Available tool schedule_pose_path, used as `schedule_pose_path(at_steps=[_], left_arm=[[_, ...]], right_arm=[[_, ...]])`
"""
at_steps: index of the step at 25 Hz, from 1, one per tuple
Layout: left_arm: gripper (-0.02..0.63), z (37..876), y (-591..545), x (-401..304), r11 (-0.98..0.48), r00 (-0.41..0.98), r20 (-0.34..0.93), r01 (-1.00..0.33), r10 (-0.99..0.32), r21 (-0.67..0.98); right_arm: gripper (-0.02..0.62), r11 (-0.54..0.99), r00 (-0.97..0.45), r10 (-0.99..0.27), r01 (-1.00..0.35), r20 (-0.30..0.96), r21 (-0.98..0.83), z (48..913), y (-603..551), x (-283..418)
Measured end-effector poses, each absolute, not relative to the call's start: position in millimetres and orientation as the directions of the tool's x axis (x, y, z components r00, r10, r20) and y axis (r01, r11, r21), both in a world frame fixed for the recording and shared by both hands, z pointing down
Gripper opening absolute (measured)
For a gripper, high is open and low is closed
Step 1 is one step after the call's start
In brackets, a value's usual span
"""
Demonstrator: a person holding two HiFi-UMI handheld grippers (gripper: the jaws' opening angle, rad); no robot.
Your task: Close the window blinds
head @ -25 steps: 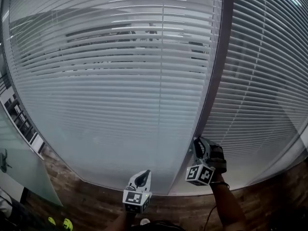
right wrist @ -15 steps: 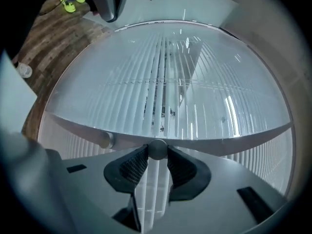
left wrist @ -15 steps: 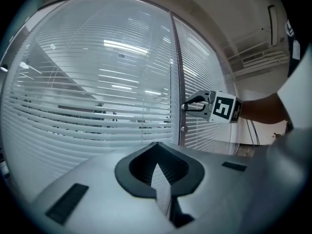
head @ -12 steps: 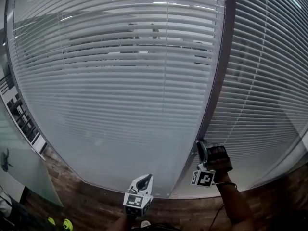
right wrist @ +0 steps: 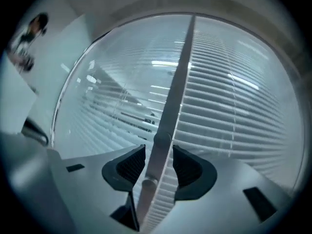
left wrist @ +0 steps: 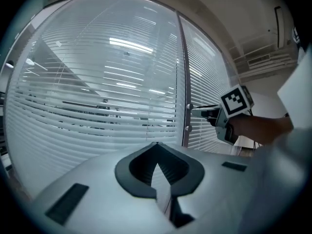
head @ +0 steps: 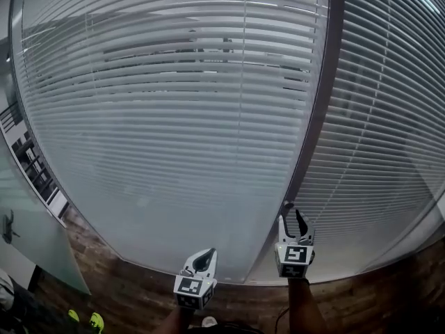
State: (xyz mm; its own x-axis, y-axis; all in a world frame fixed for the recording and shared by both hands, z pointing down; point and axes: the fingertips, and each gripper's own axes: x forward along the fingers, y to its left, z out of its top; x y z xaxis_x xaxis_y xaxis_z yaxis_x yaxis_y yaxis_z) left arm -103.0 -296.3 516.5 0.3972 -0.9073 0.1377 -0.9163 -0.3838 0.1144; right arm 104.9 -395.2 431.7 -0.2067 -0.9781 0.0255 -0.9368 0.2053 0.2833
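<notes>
White slatted blinds point(head: 174, 117) hang behind glass across two panes, with their slats tilted and dark gaps showing in the upper part. A grey mullion point(head: 314, 131) divides the panes. Two small round knobs sit low on it, the upper knob point(right wrist: 162, 140) above the lower knob point(right wrist: 148, 182). My right gripper point(head: 291, 214) stands upright at the mullion. Its jaws are opening on either side of the upper knob, and the pads point(right wrist: 131, 165) stand clear of it. My left gripper point(head: 206, 255) hangs lower and to the left, shut and empty, short of the glass.
A wood-look floor point(head: 104, 270) runs under the window. A frosted glass panel point(head: 28, 242) with a handle stands at the far left. Yellow-green shoes point(head: 94, 320) show at the bottom left. In the left gripper view, the right gripper point(left wrist: 207, 112) sits at the mullion point(left wrist: 184, 82).
My right gripper has rolled from a tilted pose back to upright at the mullion, and its jaws have spread apart. The left gripper has barely moved.
</notes>
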Motion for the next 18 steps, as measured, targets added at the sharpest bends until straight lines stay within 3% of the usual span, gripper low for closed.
schedule_pose_path(at_steps=[3,11,18], left_arm=[[0.000,514,-294,-102,-0.381,0.399,0.142,-0.915,-0.906,0.136],[0.000,513,-295,-102,-0.385,0.401,0.131,-0.914,-0.907,0.128],[0.000,519,-295,-108,-0.378,0.394,0.138,-0.916,-0.909,0.132]], right_arm=[[0.158,0.218,-0.218,-0.976,-0.975,0.000,0.033,429,-393,107],[0.156,0.216,-0.219,-0.976,-0.956,-0.009,-0.197,426,-415,109],[0.128,0.192,-0.188,-0.981,-0.966,-0.041,-0.172,424,-415,112]])
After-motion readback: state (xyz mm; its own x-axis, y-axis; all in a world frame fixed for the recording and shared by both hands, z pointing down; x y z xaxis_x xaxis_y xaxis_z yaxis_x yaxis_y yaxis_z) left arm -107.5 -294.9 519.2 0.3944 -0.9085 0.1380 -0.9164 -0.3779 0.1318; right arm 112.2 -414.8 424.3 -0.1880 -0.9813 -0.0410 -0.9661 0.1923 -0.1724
